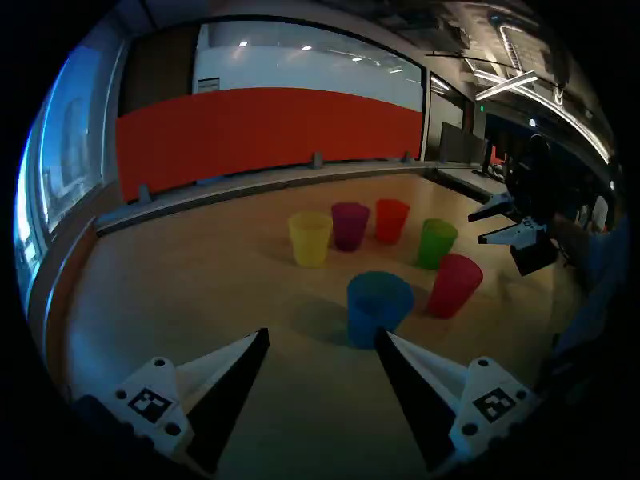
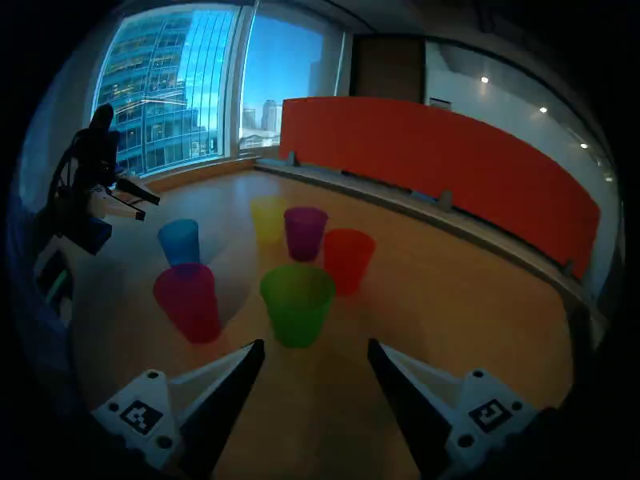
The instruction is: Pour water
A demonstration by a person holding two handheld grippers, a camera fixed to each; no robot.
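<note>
Several coloured plastic cups stand upright in a cluster on a wooden table. My left gripper (image 1: 321, 331) is open just short of the blue cup (image 1: 378, 308), which stands between its fingertips in line of sight. The red cup (image 1: 454, 285), green cup (image 1: 436, 242), orange cup (image 1: 391, 220), purple cup (image 1: 350, 226) and yellow cup (image 1: 310, 238) lie beyond. My right gripper (image 2: 315, 342) is open, close before the green cup (image 2: 298, 304), with the red cup (image 2: 189, 302) to its left and the orange cup (image 2: 347, 259) behind. Whether any cup holds water cannot be seen.
The wooden table (image 1: 200, 280) stretches wide around the cups. A red partition (image 1: 264, 132) runs along its far edge, with large windows (image 2: 172, 88) beyond. A person's sleeve (image 1: 596, 264) shows behind the right gripper (image 1: 475, 229), and the left gripper (image 2: 150, 208) hangs near the blue cup (image 2: 179, 240).
</note>
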